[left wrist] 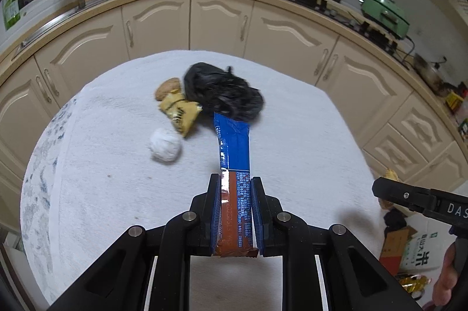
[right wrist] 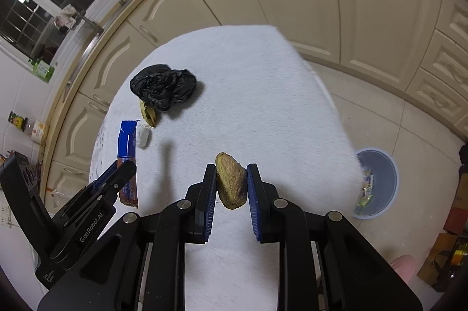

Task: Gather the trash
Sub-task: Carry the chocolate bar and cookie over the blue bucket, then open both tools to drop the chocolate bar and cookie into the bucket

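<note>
My left gripper (left wrist: 235,179) is shut on a long blue and brown snack wrapper (left wrist: 234,153), lifted over the white-clothed table (left wrist: 102,194); the same wrapper (right wrist: 127,153) and the left gripper (right wrist: 125,167) show at the left of the right wrist view. My right gripper (right wrist: 231,167) is shut on a yellowish-brown fruit peel (right wrist: 231,182). Lying on the cloth are a crumpled black plastic bag (left wrist: 225,94), a yellow snack packet (left wrist: 181,112), a tan round piece (left wrist: 166,87) and a white paper ball (left wrist: 165,144). The right gripper (left wrist: 409,198) enters at the right edge of the left wrist view.
A pale blue bin (right wrist: 377,182) with wrappers in it stands on the tiled floor right of the table. Cream kitchen cabinets (left wrist: 219,18) curve around the far side. Cardboard boxes (left wrist: 409,249) sit on the floor at the right.
</note>
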